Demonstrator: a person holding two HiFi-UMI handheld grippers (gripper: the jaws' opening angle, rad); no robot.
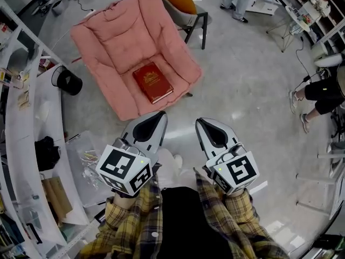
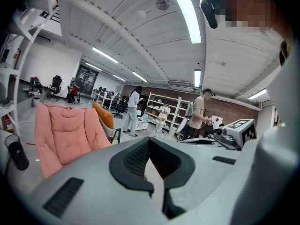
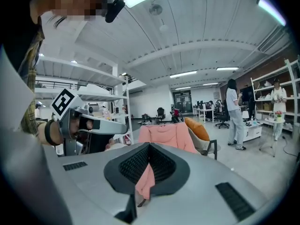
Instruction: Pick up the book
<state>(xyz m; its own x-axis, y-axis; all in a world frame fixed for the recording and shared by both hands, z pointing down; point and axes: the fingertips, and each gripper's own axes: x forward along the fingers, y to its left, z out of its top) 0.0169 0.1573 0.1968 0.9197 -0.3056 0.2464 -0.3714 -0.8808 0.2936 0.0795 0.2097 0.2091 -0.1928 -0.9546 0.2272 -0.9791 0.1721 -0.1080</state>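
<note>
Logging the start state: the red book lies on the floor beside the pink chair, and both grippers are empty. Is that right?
Not quite. The head view shows the red book lying on the seat of the pink chair, not on the floor beside it. The left gripper and right gripper are indeed empty.

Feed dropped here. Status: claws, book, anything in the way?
Left claw and right claw shut, empty. Red book lying on pink chair, untouched. Nothing between.
</note>
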